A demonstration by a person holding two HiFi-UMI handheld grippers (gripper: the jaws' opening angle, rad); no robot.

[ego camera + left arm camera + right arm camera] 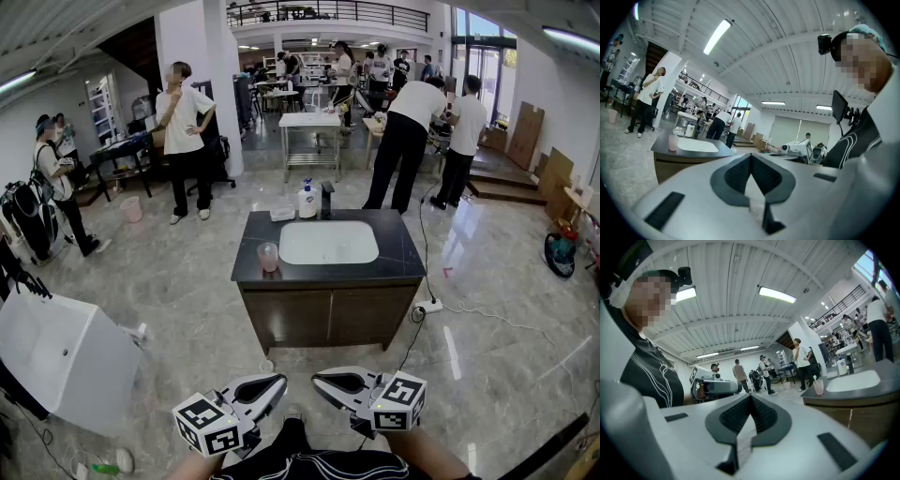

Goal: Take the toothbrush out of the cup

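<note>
A pink cup [269, 256] stands on the left front corner of a dark vanity counter [403, 255], beside its white sink [328, 242]. In the right gripper view the cup [818, 386] holds a toothbrush [815, 379] that sticks up out of it. The cup [672, 142] is small and far off in the left gripper view. Both grippers are held low in front of the person, well short of the vanity. My left gripper [280, 381] and my right gripper [318, 378] point toward each other, tips nearly meeting. Each one's jaws are shut with nothing between them [751, 157] [751, 397].
A soap bottle [307, 200], a dark faucet [326, 199] and a small white dish [282, 214] sit at the counter's back edge. A white tub [56, 356] stands at the left. A power strip with a cable [428, 306] lies right of the vanity. Several people stand behind.
</note>
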